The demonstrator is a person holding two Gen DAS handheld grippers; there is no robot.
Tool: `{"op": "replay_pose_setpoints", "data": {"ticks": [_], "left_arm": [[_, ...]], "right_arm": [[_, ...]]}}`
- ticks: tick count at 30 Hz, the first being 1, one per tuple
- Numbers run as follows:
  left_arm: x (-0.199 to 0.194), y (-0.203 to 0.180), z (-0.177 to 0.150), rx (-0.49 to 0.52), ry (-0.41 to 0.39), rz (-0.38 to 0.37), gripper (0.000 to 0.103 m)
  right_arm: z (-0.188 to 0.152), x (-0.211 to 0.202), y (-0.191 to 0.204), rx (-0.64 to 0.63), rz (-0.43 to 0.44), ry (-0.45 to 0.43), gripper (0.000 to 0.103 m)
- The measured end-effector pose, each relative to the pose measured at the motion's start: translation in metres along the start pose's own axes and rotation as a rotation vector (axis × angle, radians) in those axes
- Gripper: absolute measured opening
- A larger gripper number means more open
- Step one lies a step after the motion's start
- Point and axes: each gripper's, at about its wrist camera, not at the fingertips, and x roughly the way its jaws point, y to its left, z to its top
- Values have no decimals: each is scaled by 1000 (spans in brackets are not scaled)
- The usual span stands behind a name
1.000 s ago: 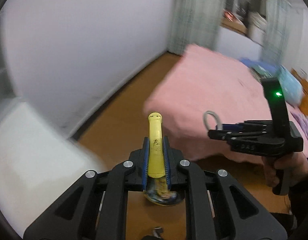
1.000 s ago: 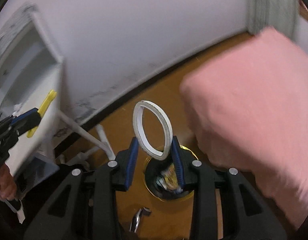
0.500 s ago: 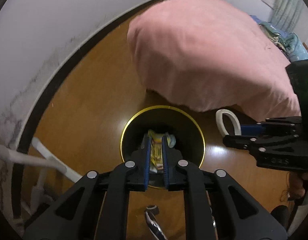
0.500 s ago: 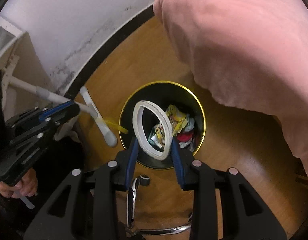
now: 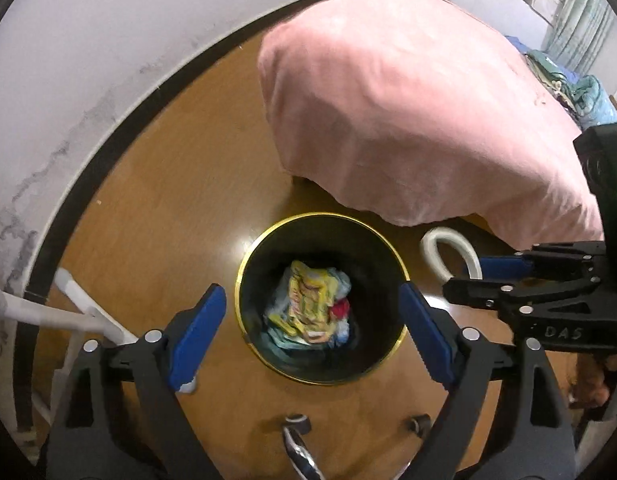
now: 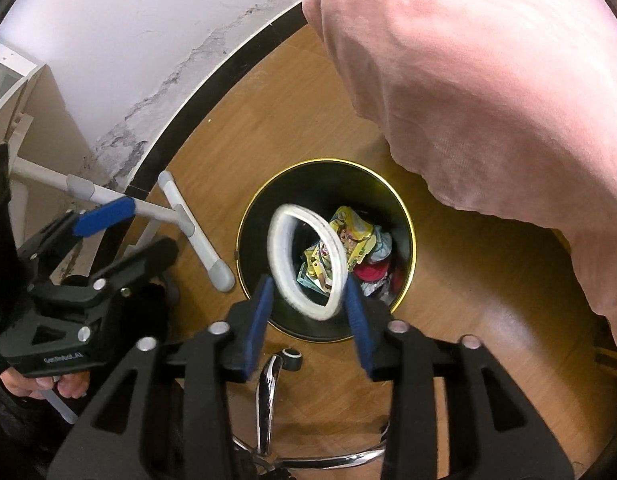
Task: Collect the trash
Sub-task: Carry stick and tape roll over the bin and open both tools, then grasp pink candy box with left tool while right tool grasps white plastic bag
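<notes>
Brown wood-grain floor, glossy, bounded by black skirting under a stained white wall. Pink bedcover, draped over a bed corner and hanging close above the far right side of the bin. Black round bin with gold rim, upright on the floor, holding crumpled wrappers in yellow, pale blue and red. White tube frame with grey joints at left, foot resting on the floor just beside the bin. Chrome chair base with a black castor at the near edge, below both tools. Left gripper: aimed steeply down over the bin mouth, jaws just been opening, now spread wide with nothing between the blue pads, bin contents visible in the gap. Right gripper: also aimed steeply down, at the near rim of the bin, jaws just been opening; white tape ring standing on edge between the pads, blurred, tilted, hard to tell whether the pads still press on it, poised above the bin opening. Hand partly visible under the left tool body, gripping its handle.
</notes>
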Motion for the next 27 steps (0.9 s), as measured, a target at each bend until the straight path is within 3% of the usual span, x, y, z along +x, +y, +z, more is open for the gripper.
{"op": "replay_pose_setpoints", "data": {"ticks": [1,5,10,15,18,22,25,27], "left_arm": [[0,0,0,4,14,3,85],[-6,0,-3,9,11,1,85],[-25,-9,1,44,-17,-16,85],[-76,-39,15,128,-81,-26,87],[-130,-59,20,214,-148,-12,88],[-222,-45,16,220,-255,28,91],[-284,4,-1,137,-324,93,92],[-324,56,-25,51,-366,196,92]], "right_arm": [[1,-1,1,-1,-2,-4,51],[2,-4,2,-9,-11,-16,54],[5,-28,-2,2,-35,-67,68],[11,-83,-5,6,-86,-166,75],[16,-123,9,-28,-113,-238,76],[34,-173,73,-152,-81,-345,76],[45,-189,144,-270,-8,-388,78],[50,-189,209,-394,71,-394,80]]}}
